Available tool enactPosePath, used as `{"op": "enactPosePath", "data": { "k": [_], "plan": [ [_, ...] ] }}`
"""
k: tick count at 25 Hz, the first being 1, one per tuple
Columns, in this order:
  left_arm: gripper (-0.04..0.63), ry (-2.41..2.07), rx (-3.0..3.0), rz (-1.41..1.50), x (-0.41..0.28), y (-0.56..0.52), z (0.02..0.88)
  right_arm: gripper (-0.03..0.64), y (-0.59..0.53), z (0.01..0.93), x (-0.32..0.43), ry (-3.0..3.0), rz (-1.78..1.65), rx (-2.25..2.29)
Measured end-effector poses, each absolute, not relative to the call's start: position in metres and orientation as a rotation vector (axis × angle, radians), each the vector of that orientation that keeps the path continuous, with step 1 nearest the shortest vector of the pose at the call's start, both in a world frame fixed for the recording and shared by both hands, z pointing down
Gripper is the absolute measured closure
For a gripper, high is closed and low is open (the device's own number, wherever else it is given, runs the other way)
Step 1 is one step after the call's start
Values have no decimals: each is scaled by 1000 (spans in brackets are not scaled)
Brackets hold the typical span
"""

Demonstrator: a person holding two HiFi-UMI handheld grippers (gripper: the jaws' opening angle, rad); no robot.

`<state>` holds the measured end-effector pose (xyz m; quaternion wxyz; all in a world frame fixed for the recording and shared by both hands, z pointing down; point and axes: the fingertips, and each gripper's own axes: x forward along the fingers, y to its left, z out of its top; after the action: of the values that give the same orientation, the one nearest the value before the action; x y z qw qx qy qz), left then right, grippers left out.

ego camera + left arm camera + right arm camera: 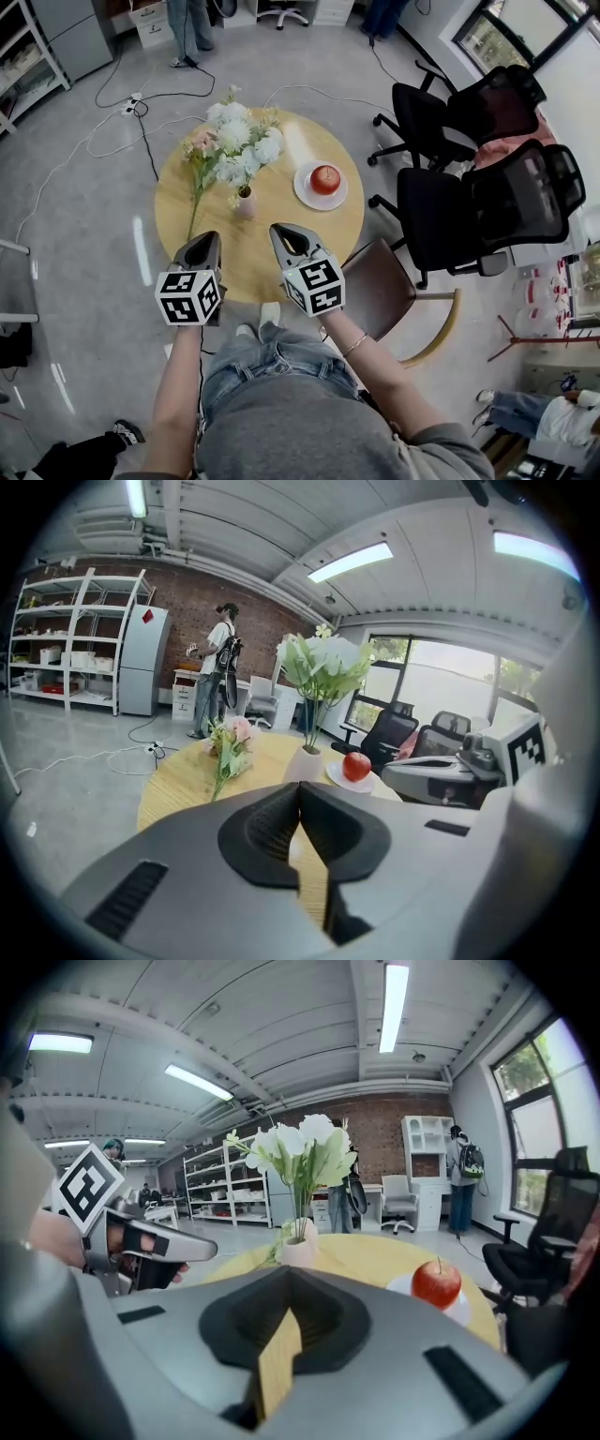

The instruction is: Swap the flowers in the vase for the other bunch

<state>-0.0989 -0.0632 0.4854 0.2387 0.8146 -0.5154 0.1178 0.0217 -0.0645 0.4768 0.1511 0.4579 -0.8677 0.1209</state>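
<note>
Blooms of the big white flower bunch cover most of the small pale pink vase from above, so only its bottom shows. The vase stands near the middle of the round wooden tabletop. The other bunch, pink flowers with long green stems, lies flat just left of the vase; whether they touch is hard to tell. A red apple sits on a white plate to the right. Both hands are hidden under the marker cubes. The left claw and right claw hover side by side over the near edge, pointing a little down toward the vase. Each claw is closed tight, with nothing in it.
</note>
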Motion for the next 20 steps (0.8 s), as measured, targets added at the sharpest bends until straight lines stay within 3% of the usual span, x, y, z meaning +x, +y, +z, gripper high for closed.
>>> {"op": "enactPosePath", "data": {
  "k": [20],
  "plan": [
    [577,-1417,2315,263,-107,-28,439,607,-22,416,13,-2533,291,1417]
  ]
}}
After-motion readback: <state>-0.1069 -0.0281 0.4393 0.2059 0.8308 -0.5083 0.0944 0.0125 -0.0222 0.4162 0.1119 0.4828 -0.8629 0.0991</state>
